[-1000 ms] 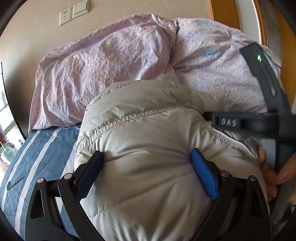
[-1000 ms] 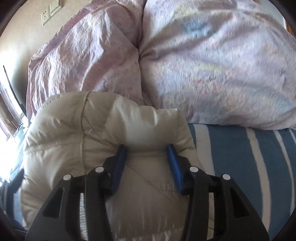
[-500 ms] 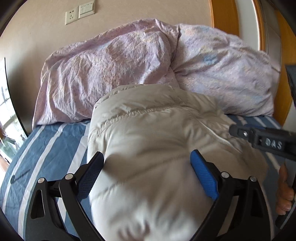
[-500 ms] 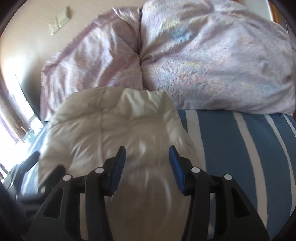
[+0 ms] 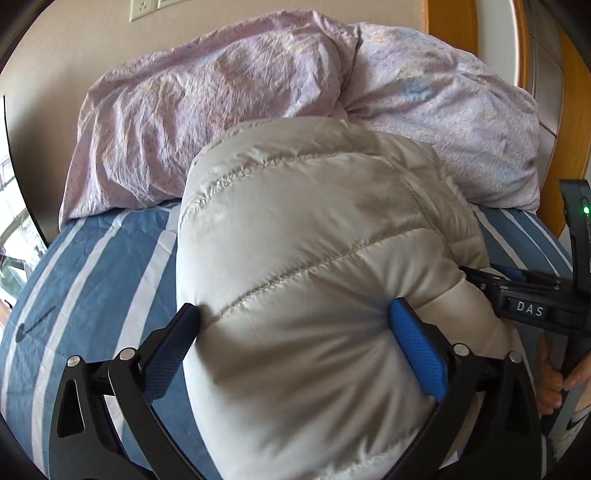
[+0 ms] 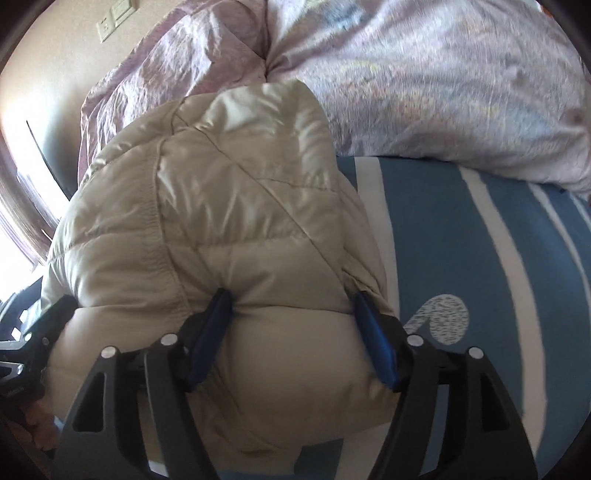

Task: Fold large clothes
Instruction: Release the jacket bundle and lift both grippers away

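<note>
A puffy beige down jacket (image 5: 314, 229), folded into a thick bundle, lies on the blue striped bed. It also shows in the right wrist view (image 6: 221, 206). My left gripper (image 5: 295, 325) squeezes the bundle's near left part between its blue pads. My right gripper (image 6: 293, 314) clamps the bundle's near right part, and it shows at the right edge of the left wrist view (image 5: 524, 295). The jacket bulges around both sets of pads.
Two lilac pillows (image 5: 221, 107) (image 5: 454, 122) lie against the wall just beyond the jacket. The blue and white striped sheet (image 6: 480, 240) spreads to both sides. A wooden bed frame (image 5: 572, 122) stands at the right. A wall socket (image 6: 114, 18) is above.
Both grippers have come back toward me and lowered with the jacket, away from the pillows. More of the striped sheet shows on both sides. The right gripper's jaws stand wider around the bundle.
</note>
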`<state>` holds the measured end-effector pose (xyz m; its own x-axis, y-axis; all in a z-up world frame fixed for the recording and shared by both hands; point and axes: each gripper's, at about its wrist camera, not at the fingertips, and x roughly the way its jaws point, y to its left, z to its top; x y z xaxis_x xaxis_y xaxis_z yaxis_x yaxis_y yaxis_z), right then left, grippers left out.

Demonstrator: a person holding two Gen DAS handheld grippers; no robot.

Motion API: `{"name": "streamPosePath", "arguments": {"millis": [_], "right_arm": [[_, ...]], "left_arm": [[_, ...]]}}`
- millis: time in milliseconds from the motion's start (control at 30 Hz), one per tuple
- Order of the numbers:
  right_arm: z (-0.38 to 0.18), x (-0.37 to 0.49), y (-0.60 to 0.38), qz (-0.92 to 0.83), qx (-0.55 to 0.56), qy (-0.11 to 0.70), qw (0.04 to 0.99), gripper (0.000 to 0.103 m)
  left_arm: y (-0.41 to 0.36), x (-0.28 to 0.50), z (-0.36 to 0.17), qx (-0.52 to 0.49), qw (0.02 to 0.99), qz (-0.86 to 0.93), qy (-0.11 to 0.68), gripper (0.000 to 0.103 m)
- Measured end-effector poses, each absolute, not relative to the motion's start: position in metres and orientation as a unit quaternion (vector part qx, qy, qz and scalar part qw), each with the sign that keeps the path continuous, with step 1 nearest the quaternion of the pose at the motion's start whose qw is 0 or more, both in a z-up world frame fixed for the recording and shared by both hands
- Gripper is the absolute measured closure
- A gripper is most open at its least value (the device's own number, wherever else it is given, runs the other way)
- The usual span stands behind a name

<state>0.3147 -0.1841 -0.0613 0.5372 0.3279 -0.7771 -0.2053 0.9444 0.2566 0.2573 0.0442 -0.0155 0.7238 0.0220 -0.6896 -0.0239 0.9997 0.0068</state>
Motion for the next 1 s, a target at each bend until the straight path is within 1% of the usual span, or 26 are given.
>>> {"name": "streamPosePath", "arguments": {"millis": [133,167,233,300,333,367,400,500,600,733,1000], "right_arm": [[-0.051,0.304,-0.187,0.139,0.072,0.446,0.881,0.033],[-0.045,0.298,-0.188,0.133,0.072,0.445,0.883,0.031],[-0.03,0.287,-0.19,0.124,0.073,0.44,0.887,0.025],[-0.016,0.276,-0.191,0.122,0.073,0.431,0.891,0.013],[-0.007,0.265,-0.191,0.117,0.07,0.423,0.896,0.011],[-0.001,0.258,-0.19,0.111,0.066,0.417,0.9,0.005],[0.007,0.246,-0.189,0.102,0.058,0.406,0.906,0.002],[0.022,0.218,-0.188,0.083,0.034,0.395,0.914,0.002],[0.031,0.192,-0.192,0.082,0.039,0.387,0.918,0.002],[0.036,0.165,-0.194,0.079,0.042,0.386,0.918,0.002],[0.046,0.111,-0.187,0.068,0.01,0.369,0.927,0.002]], "left_arm": [[0.05,0.252,-0.008,-0.018,0.929,0.008,0.37,0.001],[0.053,0.247,-0.004,-0.028,0.93,0.005,0.366,0.001],[0.056,0.238,0.002,-0.031,0.933,0.005,0.359,0.001],[0.058,0.223,0.01,-0.028,0.935,0.004,0.353,0.001],[0.058,0.215,0.013,-0.028,0.936,0.002,0.351,0.001],[0.059,0.21,0.016,-0.029,0.936,0.0,0.352,0.001],[0.06,0.203,0.019,-0.03,0.935,-0.003,0.354,0.001],[0.062,0.183,0.026,-0.036,0.932,-0.01,0.361,0.001],[0.064,0.163,0.031,-0.042,0.932,-0.009,0.361,0.001],[0.062,0.137,0.037,-0.044,0.931,-0.006,0.362,0.001],[0.055,0.1,0.041,-0.031,0.929,-0.004,0.37,0.001]]}}
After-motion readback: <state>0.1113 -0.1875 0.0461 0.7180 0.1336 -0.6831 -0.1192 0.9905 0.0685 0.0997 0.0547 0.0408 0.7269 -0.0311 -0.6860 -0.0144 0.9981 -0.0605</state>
